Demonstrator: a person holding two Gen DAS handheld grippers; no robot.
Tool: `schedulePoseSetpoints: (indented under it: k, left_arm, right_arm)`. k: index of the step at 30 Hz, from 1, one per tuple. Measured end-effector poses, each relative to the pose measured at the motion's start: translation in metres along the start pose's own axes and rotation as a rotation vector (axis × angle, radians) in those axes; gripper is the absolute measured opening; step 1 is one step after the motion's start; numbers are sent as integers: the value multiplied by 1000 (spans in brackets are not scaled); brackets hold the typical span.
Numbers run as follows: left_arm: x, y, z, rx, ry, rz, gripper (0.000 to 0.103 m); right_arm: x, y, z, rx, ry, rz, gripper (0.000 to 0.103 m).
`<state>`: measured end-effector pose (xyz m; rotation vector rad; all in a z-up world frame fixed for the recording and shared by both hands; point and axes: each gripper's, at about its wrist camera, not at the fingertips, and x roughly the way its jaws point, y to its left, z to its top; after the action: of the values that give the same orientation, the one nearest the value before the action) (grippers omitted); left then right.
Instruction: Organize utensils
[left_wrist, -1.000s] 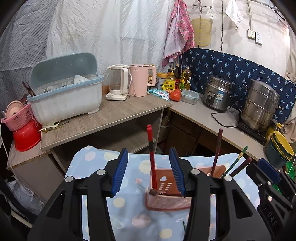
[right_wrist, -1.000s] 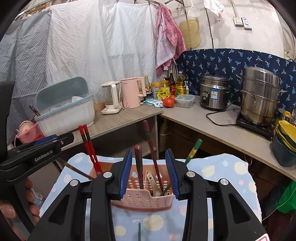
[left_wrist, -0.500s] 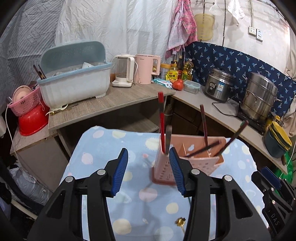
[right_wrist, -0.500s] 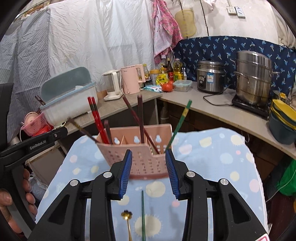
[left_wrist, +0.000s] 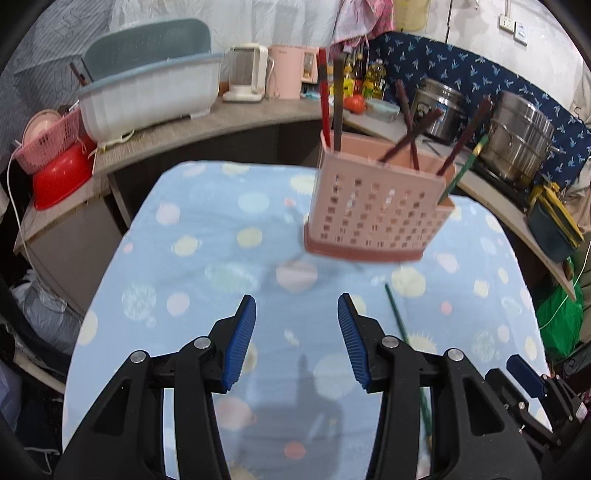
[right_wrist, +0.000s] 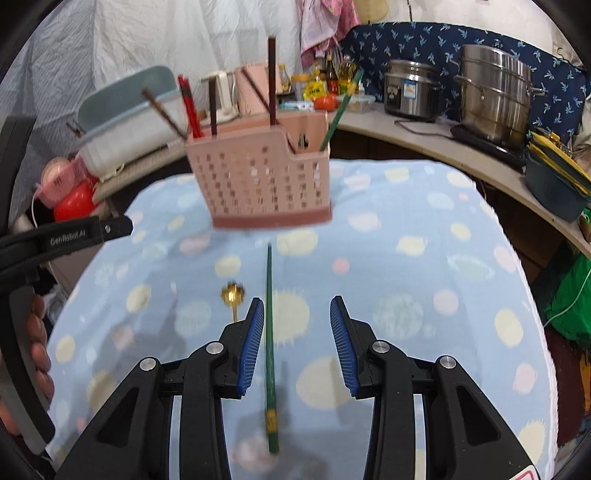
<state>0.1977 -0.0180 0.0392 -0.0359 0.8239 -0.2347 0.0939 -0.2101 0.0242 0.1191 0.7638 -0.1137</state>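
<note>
While both tools have backed away from the holder since a second ago, the right gripper (right_wrist: 297, 336) hangs with jaws spread and empty, low center of its frame, a green chopstick (right_wrist: 269, 343) lying on the cloth just inside its left finger. A gold spoon (right_wrist: 233, 295) lies just left of that. The left gripper (left_wrist: 293, 339) is also spread, nothing between its pads, bottom center of its view. The pullback suggests the last insert is done; the loose chopstick and spoon are probably next. The pink utensil holder (right_wrist: 266, 181) stands upright on the dotted blue cloth (right_wrist: 424, 266), upper center, well apart from both. It holds red chopsticks (right_wrist: 189, 107), dark brown ones and one green stick (right_wrist: 341, 107), leaning in different compartments.
</note>
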Motion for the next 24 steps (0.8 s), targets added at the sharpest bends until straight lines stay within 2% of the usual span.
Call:
schedulePoseSetpoints:
  k: [6, 11, 17, 24]
  left_arm:
    - [10, 6, -37, -3, 75, 7, 44]
    - [13, 8, -62, 1, 118, 12, 44]
    - [19, 4, -77, 5, 157, 6, 44]
    - [20, -4, -73, 14, 150, -6, 44]
  right_arm:
    - [2, 6, -44, -16, 80, 16, 37]
    - [2, 11, -66, -23, 119, 31, 37]
    - [8, 18, -72, -41, 136, 34, 34]
    - [17, 25, -74, -68, 149, 24, 23]
